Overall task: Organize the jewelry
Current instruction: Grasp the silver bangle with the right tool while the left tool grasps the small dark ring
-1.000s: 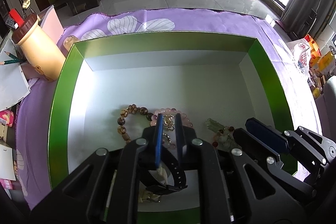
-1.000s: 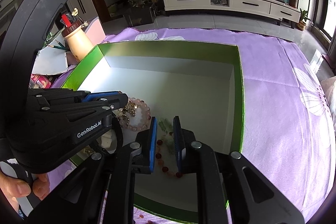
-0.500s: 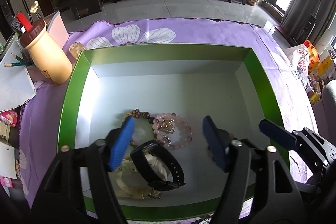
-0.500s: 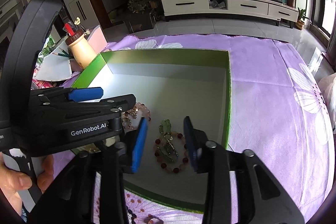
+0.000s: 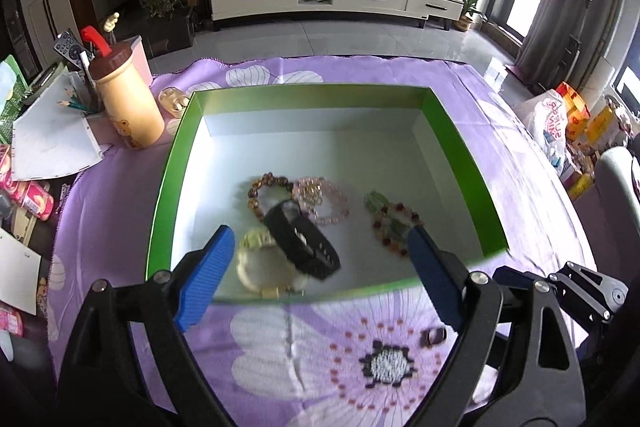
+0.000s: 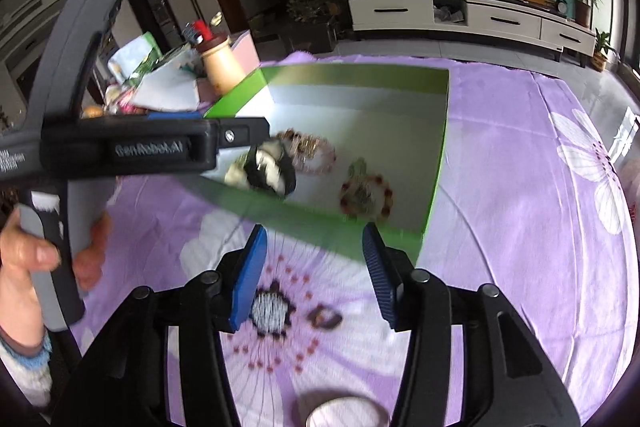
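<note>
Now both grippers hang empty, jaws just opened: left gripper (image 5: 316, 267) wide, right gripper (image 6: 316, 267) partly. Beyond their fingertips, inside the green box (image 5: 168, 187), lie a black watch (image 5: 302, 245) and beaded bracelets (image 5: 394, 223). A small ring (image 6: 325, 317) rests on purple cloth (image 6: 520, 227) between the right fingers.

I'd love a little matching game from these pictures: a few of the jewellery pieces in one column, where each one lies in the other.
Things:
1. black wristband
2. red and green bead bracelet
3. small dark ring
4. brown bead bracelet

Places:
a. on the purple flowered cloth, outside the box
b. right-hand part of the green box
c. farthest left of the bead bracelets
d. lying over the cream watch

Pairs: 1-d, 2-b, 3-a, 4-c
</note>
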Action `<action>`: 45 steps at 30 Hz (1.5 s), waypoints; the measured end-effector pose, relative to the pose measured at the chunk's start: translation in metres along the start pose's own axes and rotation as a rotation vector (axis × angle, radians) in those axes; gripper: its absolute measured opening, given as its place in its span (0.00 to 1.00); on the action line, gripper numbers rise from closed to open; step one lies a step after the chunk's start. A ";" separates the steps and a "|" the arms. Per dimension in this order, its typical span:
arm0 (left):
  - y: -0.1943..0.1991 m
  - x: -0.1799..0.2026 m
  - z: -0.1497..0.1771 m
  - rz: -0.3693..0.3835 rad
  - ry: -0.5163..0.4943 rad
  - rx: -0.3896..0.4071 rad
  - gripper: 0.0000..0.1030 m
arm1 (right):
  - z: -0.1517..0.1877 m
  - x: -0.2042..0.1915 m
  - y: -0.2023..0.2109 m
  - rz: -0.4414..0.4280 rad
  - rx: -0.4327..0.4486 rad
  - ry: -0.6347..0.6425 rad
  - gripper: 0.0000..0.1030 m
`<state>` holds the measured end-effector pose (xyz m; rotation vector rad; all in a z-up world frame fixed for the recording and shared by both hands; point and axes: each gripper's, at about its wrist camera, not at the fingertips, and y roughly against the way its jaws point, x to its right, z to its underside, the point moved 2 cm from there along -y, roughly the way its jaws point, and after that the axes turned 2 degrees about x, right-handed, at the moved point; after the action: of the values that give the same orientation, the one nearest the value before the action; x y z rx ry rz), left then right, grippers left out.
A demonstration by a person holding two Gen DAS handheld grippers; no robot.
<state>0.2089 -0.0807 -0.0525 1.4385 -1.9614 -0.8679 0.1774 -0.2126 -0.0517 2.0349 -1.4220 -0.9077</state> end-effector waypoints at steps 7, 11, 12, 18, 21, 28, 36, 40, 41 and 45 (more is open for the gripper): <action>0.015 0.019 0.048 0.051 -0.077 -0.055 0.87 | 0.050 -0.006 0.024 -0.004 -0.057 -0.002 0.49; 0.004 0.032 0.074 0.093 -0.076 -0.125 0.86 | 0.079 -0.016 0.035 -0.025 -0.093 0.034 0.49; 0.000 0.035 0.078 0.101 -0.067 -0.141 0.84 | 0.084 -0.019 0.035 -0.022 -0.103 0.051 0.49; -0.022 0.047 0.088 0.142 0.018 -0.228 0.58 | 0.113 -0.027 0.027 0.027 -0.158 0.100 0.41; -0.032 0.054 0.087 0.171 0.050 -0.263 0.54 | 0.117 -0.027 0.022 0.031 -0.159 0.105 0.36; -0.046 0.085 0.087 0.149 -0.044 -0.260 0.54 | 0.123 -0.027 0.015 0.065 -0.124 0.144 0.20; -0.055 0.105 0.093 0.092 -0.171 -0.211 0.43 | 0.127 -0.018 0.020 0.067 -0.103 0.133 0.03; -0.051 0.111 0.099 0.096 -0.227 -0.160 0.29 | 0.126 -0.012 0.023 0.080 -0.094 0.116 0.03; -0.049 0.111 0.101 0.101 -0.243 -0.149 0.27 | 0.125 -0.011 0.023 0.079 -0.092 0.110 0.03; -0.047 0.108 0.102 0.121 -0.242 -0.140 0.18 | 0.125 -0.006 0.029 0.079 -0.081 0.093 0.03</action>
<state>0.1312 -0.1767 -0.1478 1.1682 -2.0899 -1.1434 0.0636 -0.2191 -0.1115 1.9225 -1.3824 -0.8138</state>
